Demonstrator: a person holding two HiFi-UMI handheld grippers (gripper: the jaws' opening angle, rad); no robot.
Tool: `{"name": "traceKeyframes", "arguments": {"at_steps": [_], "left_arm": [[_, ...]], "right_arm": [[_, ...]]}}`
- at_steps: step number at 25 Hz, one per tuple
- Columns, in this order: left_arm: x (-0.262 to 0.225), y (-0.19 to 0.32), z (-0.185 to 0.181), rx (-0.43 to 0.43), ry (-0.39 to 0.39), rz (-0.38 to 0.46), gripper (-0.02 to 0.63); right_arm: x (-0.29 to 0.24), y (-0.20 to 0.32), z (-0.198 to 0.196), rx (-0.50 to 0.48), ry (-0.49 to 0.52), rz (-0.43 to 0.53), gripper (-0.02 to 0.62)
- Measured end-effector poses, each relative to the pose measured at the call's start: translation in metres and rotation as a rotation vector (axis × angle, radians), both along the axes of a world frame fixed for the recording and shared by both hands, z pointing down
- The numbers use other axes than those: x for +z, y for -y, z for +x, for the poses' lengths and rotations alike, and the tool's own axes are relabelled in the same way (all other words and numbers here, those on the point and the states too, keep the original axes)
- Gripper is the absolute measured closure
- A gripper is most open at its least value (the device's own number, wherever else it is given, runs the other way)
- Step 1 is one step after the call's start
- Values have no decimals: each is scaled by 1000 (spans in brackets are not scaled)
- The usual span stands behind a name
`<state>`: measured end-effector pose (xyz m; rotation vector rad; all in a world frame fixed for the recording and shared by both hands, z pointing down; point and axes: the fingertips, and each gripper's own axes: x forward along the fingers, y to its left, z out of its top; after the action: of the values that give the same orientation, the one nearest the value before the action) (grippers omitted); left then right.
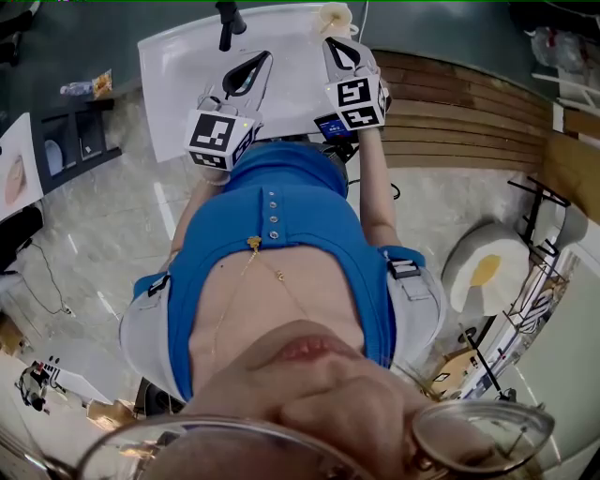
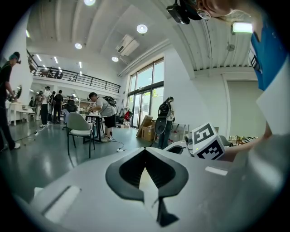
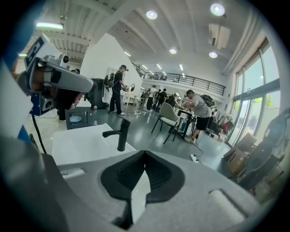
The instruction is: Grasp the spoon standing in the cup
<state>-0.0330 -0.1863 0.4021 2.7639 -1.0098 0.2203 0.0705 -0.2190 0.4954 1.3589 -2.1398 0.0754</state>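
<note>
No spoon shows clearly in any view. A pale cream object (image 1: 336, 15) stands at the far edge of the white table (image 1: 187, 66), just beyond my right gripper (image 1: 334, 43); I cannot tell whether it is the cup. Both grippers are held up in front of the person's blue shirt, over the table's near side. My left gripper (image 1: 262, 58) has its jaws together with nothing between them. The left gripper view looks out over the hall, with the left gripper (image 2: 145, 150) shut. In the right gripper view the right gripper (image 3: 145, 154) is shut and empty.
A black faucet (image 1: 228, 22) stands on the table beyond the left gripper, and the faucet (image 3: 121, 134) also shows in the right gripper view. A wooden platform (image 1: 469, 112) lies to the right. People, chairs (image 2: 80, 129) and tables fill the hall behind.
</note>
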Motion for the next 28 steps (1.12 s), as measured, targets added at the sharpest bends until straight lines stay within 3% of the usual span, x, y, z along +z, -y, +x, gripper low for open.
{"name": "traceKeyframes", "arguments": {"at_steps": [28], "left_arm": [[4, 0, -19, -53, -8, -7, 606]], "right_arm": [[53, 20, 6, -95, -197, -90, 594]]}}
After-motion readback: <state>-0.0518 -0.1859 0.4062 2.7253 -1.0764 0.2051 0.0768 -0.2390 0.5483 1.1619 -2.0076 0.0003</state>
